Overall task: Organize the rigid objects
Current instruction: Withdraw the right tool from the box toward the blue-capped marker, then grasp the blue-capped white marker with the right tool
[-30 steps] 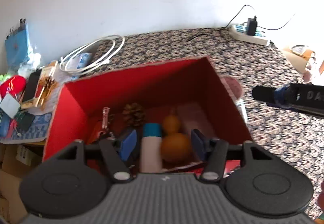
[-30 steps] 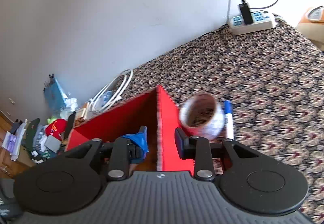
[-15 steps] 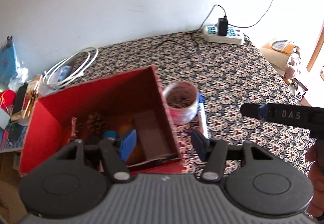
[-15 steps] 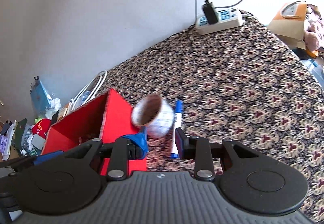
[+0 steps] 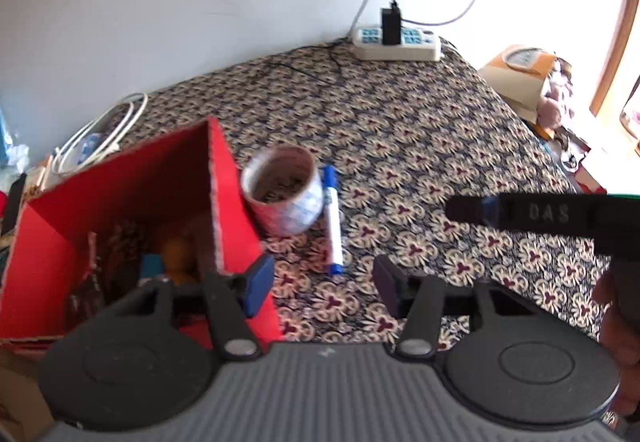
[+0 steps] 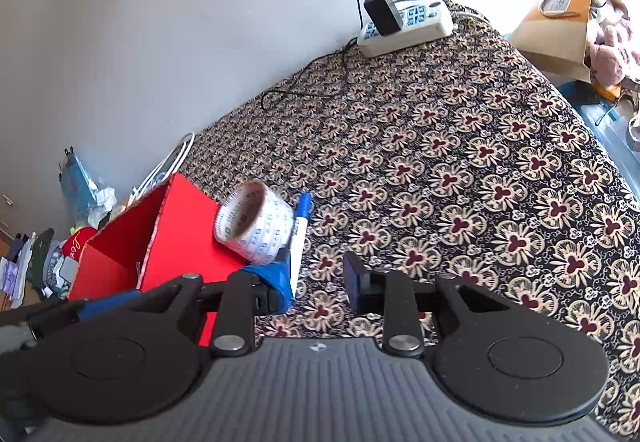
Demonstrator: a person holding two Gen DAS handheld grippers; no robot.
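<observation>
A red open box (image 5: 120,202) stands at the left on the patterned cloth, with an orange gourd (image 5: 176,254) and a blue-capped tube (image 5: 152,264) inside. A tape roll (image 5: 284,198) rests just right of the box wall, and a blue marker (image 5: 332,222) lies beside it. My left gripper (image 5: 324,282) hangs over the cloth near the marker's close end, its jaws closing with nothing between them. My right gripper (image 6: 318,278) is above the cloth beside the marker (image 6: 300,234) and the tape roll (image 6: 256,226), also closing on nothing. It shows side-on at the right (image 5: 468,209).
A power strip (image 5: 396,42) with a black plug sits at the far edge by the wall. A white cable coil (image 5: 100,134) lies behind the box. A cardboard box (image 5: 520,78) and clutter stand beyond the right edge. A hand (image 5: 616,322) holds the right gripper.
Both grippers have swept right, away from the red box, which now sits at the left of each view. The tape roll and marker have come toward the middle. Both jaw gaps look slightly narrower.
</observation>
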